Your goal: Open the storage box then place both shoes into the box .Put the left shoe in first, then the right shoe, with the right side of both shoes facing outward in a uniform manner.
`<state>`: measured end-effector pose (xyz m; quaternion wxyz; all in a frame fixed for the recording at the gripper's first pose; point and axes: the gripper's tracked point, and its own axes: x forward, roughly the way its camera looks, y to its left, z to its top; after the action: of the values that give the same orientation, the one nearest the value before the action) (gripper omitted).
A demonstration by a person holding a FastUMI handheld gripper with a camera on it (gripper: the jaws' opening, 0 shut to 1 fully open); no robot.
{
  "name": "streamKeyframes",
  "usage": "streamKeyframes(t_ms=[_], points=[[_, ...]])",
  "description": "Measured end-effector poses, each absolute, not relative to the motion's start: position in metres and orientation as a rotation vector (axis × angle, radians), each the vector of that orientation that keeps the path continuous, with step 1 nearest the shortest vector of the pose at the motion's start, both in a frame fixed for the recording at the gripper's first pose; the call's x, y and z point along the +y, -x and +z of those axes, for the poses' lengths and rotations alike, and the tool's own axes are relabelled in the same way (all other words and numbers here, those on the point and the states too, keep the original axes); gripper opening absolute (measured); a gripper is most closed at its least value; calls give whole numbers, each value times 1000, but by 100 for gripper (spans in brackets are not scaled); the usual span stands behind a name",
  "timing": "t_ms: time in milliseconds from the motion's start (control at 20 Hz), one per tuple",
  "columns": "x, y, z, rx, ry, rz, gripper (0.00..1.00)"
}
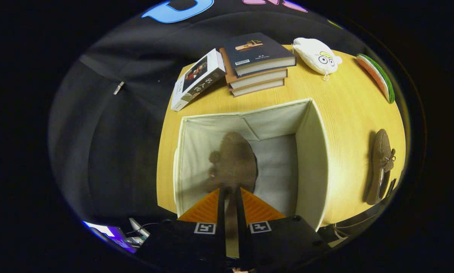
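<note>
Gripper (pixel 230 201) w/ shoe (pixel 234 163) in box (pixel 314 159)

Gripper view: fisheye camera is riding on the gripper (pixel 230 197), looking forward and steeply down along its fingers into the open storage box (pixel 310 163), sitting close above it; the bench (pixel 348 110) is spreading beyond, toward the booth wall.

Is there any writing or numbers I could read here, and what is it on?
Nothing reads cleanly.
White book: large cover characters, too tilted and blurred to quote.
Top dark book: gold title and barcode, too small.
Gripper, shut on a brown shoe over the box: two square pattern markers, no words.
</note>
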<state>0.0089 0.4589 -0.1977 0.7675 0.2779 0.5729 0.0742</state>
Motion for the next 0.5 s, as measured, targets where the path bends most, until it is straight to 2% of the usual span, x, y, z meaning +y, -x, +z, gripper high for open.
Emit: streamKeyframes(t_ms=[150,500], points=[[457,-8,-186,1219,-618,196,28],[403,8,-158,1129,-628,264,33]])
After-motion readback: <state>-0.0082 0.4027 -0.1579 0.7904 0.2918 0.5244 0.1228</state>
